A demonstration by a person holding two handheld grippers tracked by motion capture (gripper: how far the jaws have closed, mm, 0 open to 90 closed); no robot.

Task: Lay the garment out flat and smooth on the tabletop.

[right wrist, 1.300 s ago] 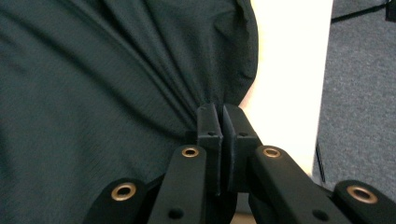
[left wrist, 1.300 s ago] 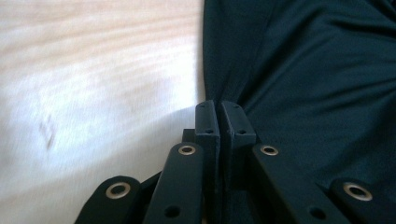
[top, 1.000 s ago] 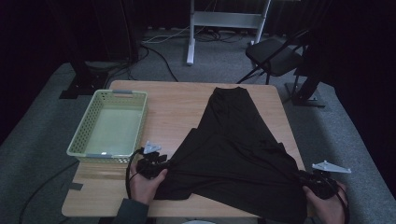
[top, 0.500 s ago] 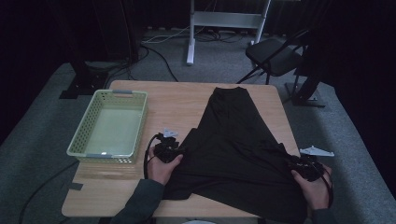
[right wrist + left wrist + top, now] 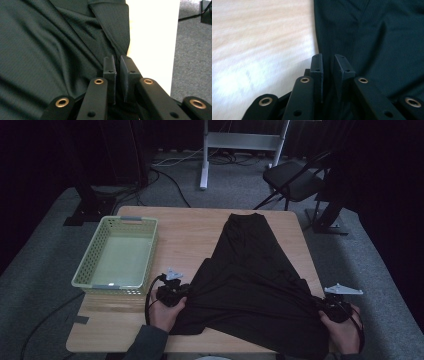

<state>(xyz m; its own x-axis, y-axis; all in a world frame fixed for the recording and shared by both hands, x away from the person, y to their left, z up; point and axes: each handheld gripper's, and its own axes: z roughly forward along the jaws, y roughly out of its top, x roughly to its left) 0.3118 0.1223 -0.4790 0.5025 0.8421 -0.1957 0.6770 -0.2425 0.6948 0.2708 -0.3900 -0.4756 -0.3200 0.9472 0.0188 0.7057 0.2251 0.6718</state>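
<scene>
- The left gripper's (image 5: 328, 75) fingers (image 5: 317, 72) have just been closing and now stand nearly together, with a fold at the edge of the black garment (image 5: 372, 42) pinched in the narrow slot between them.
- In the left gripper view that edge runs up from the fingers, dark cloth on one side and bare pale wood of the desk (image 5: 257, 37) on the other.
- The right gripper's (image 5: 118, 75) fingers (image 5: 109, 72) have likewise just been closing and are drawn nearly together on a fold of the same garment (image 5: 50, 50), close to its hem.
- In the right gripper view the mesh cloth lies rumpled on one side, a strip of desk (image 5: 152, 37) just beside the fingers, and grey carpet (image 5: 192, 55) beyond the desk's edge.
- In the high view the left gripper (image 5: 172, 292) sits at the garment's near left corner and the right gripper (image 5: 334, 307) at its near right corner, each held in a hand, well apart from each other.
- The garment (image 5: 250, 270) lies spread on the right half of the desk (image 5: 185, 235), narrow at the far end and wide toward the person.
- A pale green basket (image 5: 87, 265) stands on the left part of the desk, apart from the garment and near the left gripper.
- Beyond the desk a dark folding chair (image 5: 292, 180) stands on the carpet.
</scene>
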